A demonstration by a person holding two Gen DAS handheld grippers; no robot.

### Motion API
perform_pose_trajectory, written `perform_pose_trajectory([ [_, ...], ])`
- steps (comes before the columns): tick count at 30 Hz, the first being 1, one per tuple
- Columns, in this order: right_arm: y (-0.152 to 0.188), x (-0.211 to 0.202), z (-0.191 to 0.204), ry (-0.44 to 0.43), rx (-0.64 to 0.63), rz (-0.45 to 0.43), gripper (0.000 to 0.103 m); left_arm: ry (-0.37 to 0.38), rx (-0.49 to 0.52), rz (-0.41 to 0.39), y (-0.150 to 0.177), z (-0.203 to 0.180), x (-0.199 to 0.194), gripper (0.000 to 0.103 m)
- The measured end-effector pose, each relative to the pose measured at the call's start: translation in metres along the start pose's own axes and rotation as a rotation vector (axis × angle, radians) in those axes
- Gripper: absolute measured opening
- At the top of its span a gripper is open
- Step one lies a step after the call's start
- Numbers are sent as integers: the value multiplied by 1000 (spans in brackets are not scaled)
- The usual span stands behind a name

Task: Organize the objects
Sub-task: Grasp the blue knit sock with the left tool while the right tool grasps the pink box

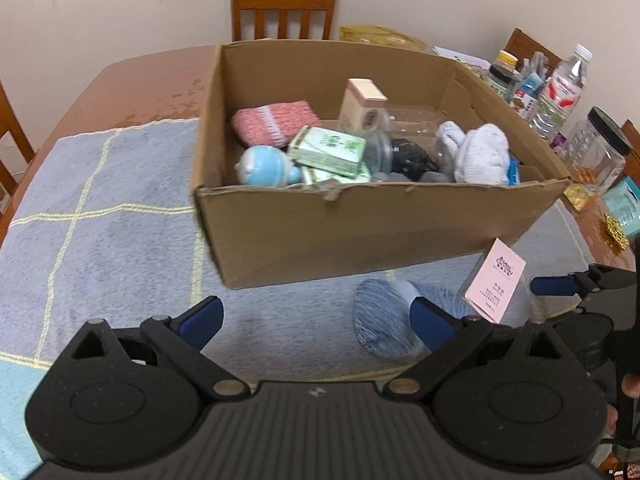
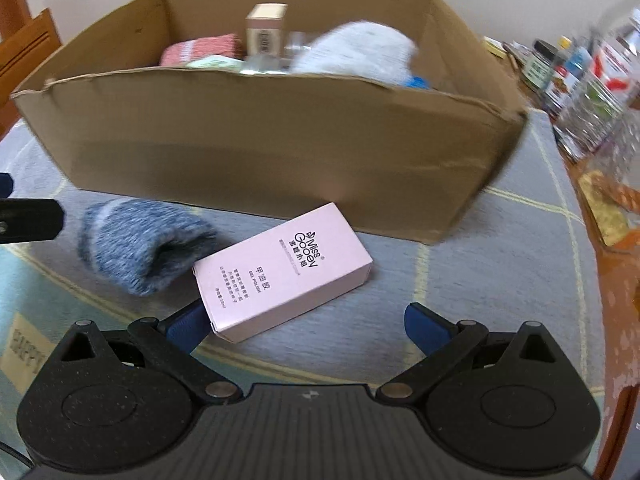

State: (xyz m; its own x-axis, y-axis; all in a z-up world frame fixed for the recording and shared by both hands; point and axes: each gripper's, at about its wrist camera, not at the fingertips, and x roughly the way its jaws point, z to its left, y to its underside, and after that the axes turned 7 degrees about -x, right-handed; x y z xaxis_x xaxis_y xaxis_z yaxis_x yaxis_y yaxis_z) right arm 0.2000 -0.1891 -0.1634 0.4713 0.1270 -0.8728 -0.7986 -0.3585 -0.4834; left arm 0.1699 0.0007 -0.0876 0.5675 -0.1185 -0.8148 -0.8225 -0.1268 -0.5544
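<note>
An open cardboard box [image 1: 360, 232] [image 2: 260, 152] stands on a grey-blue checked cloth and holds several items: a pink knit piece [image 1: 276, 120], a blue toy [image 1: 264, 166], green packets [image 1: 328, 148], a white sock [image 1: 480, 152]. In front of it lie a blue-grey sock [image 1: 380, 320] [image 2: 136, 244] and a pink carton [image 1: 496, 280] [image 2: 284, 272]. My left gripper [image 1: 316, 316] is open and empty, just left of the sock. My right gripper [image 2: 308, 324] is open; the carton lies between its fingers, against the left pad. It also shows in the left wrist view [image 1: 560, 286].
Wooden chairs [image 1: 284, 8] stand round the brown table [image 1: 140, 84]. Bottles and jars [image 1: 560, 92] [image 2: 580, 80] crowd the table's right side, next to the box. The checked cloth [image 1: 100, 220] covers the near part of the table.
</note>
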Motion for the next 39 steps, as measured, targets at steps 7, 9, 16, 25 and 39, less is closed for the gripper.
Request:
perform_pose_trajectory([
  [7, 4, 0, -32, 8, 26, -10, 103, 25, 27, 28, 2, -24, 9, 99],
  [9, 6, 0, -39, 4, 17, -16, 103, 27, 30, 38, 3, -31, 12, 99],
  [16, 19, -5, -55, -31, -42, -45, 103, 22, 8, 83, 14, -51, 25, 99],
  [25, 25, -6, -67, -75, -121, -86, 103, -55, 36, 52, 26, -68, 46, 99],
  [39, 22, -4, -72, -111, -180, -107, 103, -117, 34, 7, 31, -70, 61, 102],
])
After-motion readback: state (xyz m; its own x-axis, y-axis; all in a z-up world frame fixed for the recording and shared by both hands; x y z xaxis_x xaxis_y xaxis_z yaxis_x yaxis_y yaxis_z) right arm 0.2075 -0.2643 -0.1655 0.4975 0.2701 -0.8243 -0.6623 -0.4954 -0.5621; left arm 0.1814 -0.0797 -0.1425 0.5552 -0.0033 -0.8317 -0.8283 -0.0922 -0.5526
